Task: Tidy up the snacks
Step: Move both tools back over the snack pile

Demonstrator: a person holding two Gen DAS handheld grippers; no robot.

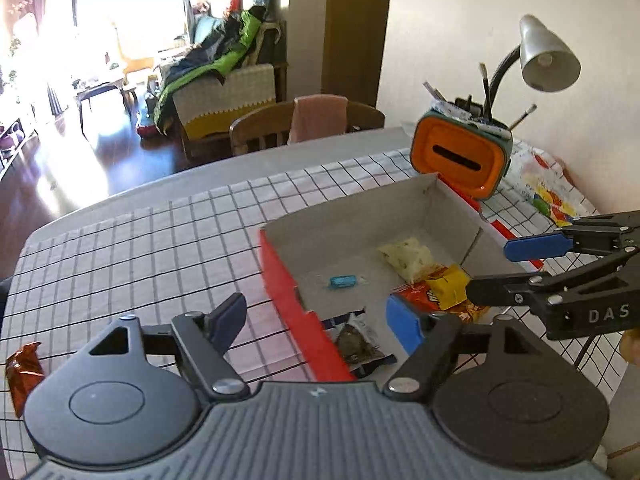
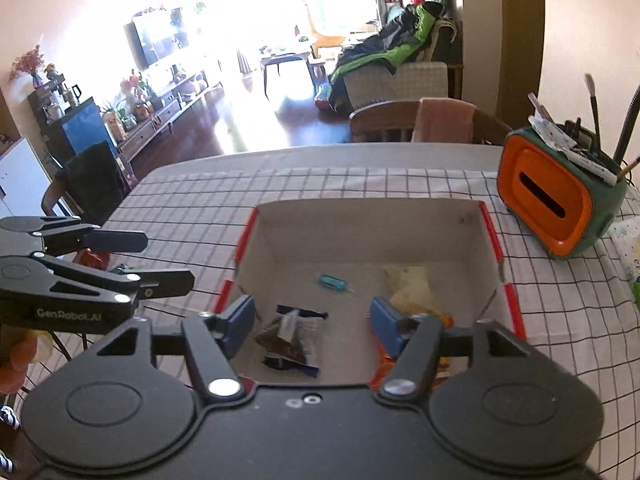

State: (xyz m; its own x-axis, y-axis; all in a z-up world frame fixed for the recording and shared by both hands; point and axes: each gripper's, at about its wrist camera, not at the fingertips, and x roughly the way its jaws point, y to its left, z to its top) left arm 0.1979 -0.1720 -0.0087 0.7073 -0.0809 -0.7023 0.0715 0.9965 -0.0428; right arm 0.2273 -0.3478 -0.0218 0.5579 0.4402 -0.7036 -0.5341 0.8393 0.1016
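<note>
Both grippers hung over the shallow red cardboard box with the grey inside (image 1: pixel 352 236), and both were released, holding nothing. No earlier view is given, so only their stance can be told.

From its own camera, the left gripper (image 1: pixel 316 322) had its blue-padded jaws spread wide, straddling the box's near red wall: one pad over the cloth outside the box, the other over its inside. Between them, in the box's near corner, lay a clear-and-dark wrapped snack packet (image 1: pixel 358 344).

The right gripper (image 2: pixel 312 320), seen from its own camera, also stood with jaws apart above the box's near end, the same dark packet (image 2: pixel 290 336) lying free below the gap. Its right pad hid part of a red-and-yellow crinkled snack bag (image 1: pixel 438 292) beside the box's right wall.

Further into the box lay a small blue wrapped candy (image 1: pixel 342 281) near the middle and a pale yellowish packet (image 1: pixel 408 258) toward the right wall; the glare makes its print hard to read, though it may be speckled.

Left of the box, well apart on the white black-checked tablecloth (image 1: pixel 160 248), lay an orange-brown foil wrapper (image 1: pixel 24 372), not yet in the box.

Beyond the box's far right corner stood an orange-and-green plastic tissue holder with pens in its top (image 1: pixel 460 156), and behind that a grey gooseneck desk lamp (image 1: pixel 548 56).
</note>
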